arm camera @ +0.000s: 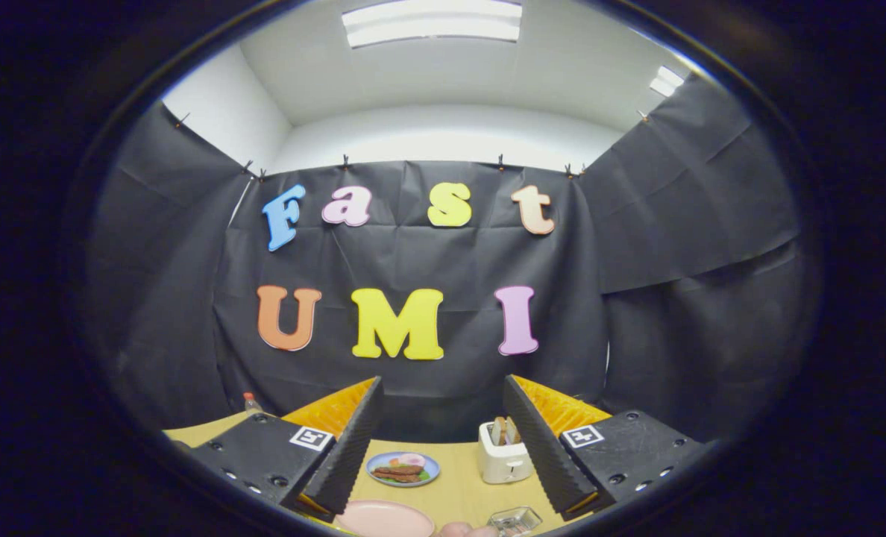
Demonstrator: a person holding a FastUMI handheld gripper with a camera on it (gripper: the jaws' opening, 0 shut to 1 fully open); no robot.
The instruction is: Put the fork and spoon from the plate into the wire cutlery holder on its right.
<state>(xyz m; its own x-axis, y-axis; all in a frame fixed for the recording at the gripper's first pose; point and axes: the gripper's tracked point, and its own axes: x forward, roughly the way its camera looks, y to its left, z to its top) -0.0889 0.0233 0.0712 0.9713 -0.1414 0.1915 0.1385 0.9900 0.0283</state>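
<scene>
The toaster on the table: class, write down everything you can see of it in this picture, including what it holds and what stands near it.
The toaster is a small, boxy, cream-white appliance with rounded corners, probably plastic. It stands upright on the wooden table, beyond the gripper, whose open fingers hold nothing. Slices of browned toast stick up from its top slots. A small dark control marks its front, low down. The gripper's right finger covers its right side. A blue plate of food sits to its left, apart from it.

Place: a staged recording booth
Signs: black cloth walls (443, 373) clipped up, ceiling light panel (432, 21), toaster (504, 453) on wooden surface (458, 488)
</scene>
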